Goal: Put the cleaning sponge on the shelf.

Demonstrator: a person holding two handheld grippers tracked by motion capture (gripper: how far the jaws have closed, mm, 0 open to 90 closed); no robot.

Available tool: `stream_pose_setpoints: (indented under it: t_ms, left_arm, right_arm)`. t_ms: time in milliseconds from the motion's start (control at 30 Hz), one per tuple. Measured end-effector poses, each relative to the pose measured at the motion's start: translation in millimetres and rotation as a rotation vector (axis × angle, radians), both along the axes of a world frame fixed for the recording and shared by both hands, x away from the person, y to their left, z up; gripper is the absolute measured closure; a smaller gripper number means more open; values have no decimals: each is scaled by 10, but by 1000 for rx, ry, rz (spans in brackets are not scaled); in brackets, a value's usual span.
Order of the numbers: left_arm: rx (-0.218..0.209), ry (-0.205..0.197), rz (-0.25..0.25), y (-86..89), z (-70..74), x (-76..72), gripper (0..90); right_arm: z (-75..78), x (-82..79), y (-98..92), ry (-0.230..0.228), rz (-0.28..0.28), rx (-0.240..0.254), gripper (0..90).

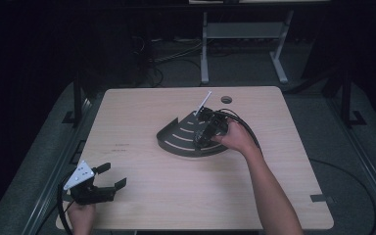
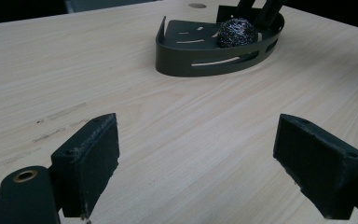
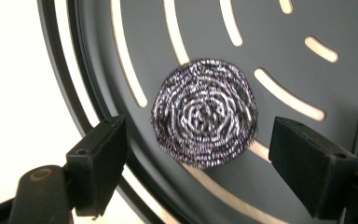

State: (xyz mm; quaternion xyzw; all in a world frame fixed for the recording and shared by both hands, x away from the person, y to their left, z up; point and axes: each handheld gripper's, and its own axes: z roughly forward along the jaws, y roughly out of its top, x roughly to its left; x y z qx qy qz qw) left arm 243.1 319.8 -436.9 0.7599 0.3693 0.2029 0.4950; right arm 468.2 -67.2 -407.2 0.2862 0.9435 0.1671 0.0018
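Left claw (image 1: 111, 176) idles wide at the desk's (image 1: 176, 196) near-left corner — right claw (image 3: 193, 154), spread, straddles the steel-wool scrubber (image 3: 204, 112) in the slotted tray (image 3: 307, 37) — lifting might snag its strands

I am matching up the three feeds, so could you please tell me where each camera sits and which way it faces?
High view: above the table, looking forward and down; both forearms show.
Left gripper view: on the left gripper, looking level across the table at the slotted tray; its fingers show.
Right gripper view: on the right gripper, looking down on the steel scourer.
Shared: both gripper views show the scourer in the tray.
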Motion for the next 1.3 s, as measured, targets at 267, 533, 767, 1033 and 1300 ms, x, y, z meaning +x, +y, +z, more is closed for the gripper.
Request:
stream_pose_setpoints:
  t_ms: [267, 533, 767, 1033, 1300]
  left_arm:
    - [1, 3, -4, -6, -4, -3, 137]
    - [0, 0, -3, -3, 1, -13, 137]
    - [3, 1, -9, -16, 2, -12, 137]
    - [6, 2, -10, -18, -1, -9, 137]
    - [11, 2, -9, -23, -3, -6, 137]
  right_arm:
    - [82, -81, -95, -15, -8, 3, 189]
    - [110, -216, -190, -14, -7, -1, 187]
    - [156, -302, -272, -29, -7, 16, 187]
    - [184, -392, -383, -32, -14, 28, 185]
    - [156, -481, -478, -30, -21, 34, 185]
